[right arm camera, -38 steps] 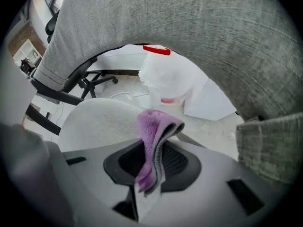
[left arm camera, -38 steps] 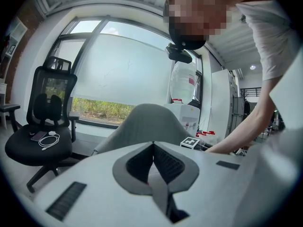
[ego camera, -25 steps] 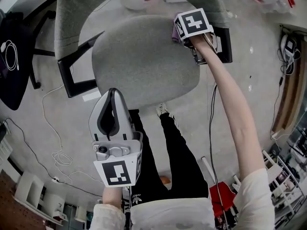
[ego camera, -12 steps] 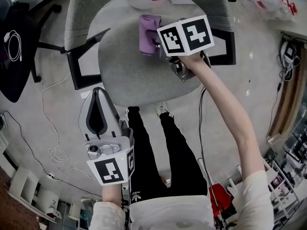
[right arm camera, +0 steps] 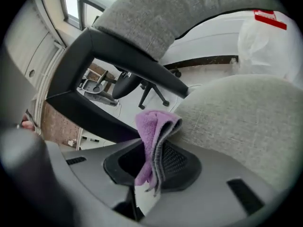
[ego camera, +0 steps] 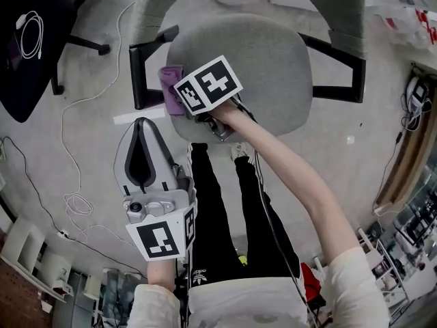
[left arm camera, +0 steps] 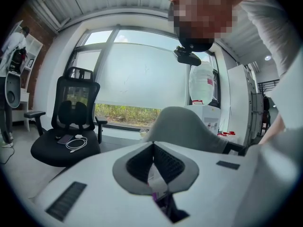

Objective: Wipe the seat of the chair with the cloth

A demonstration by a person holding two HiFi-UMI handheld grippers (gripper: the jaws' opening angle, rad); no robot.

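Seen from my head, the grey fabric chair seat (ego camera: 252, 60) fills the twelve o'clock part of the view, with its grey fabric backrest (ego camera: 147, 5) beyond it and a black angular armrest (ego camera: 138, 74) at the seat's nine o'clock side. My right claw (right arm camera: 152, 161) reaches to the seat's eight o'clock edge, just beside that armrest, clenched on a small purple fluffy cloth (right arm camera: 152, 136) whose folded end sticks up between the jaws. The cloth touches the seat right at its rim, so I judge the wiping to be under way, with the claw at the far end of a stroke. The fabric shows no marks that tell which parts are done. The wide stretch towards three o'clock lies well apart from the cloth and may be left to cover. My left claw (ego camera: 142, 130) hangs at seven o'clock over the floor, off the chair, jaws pressed together on nothing
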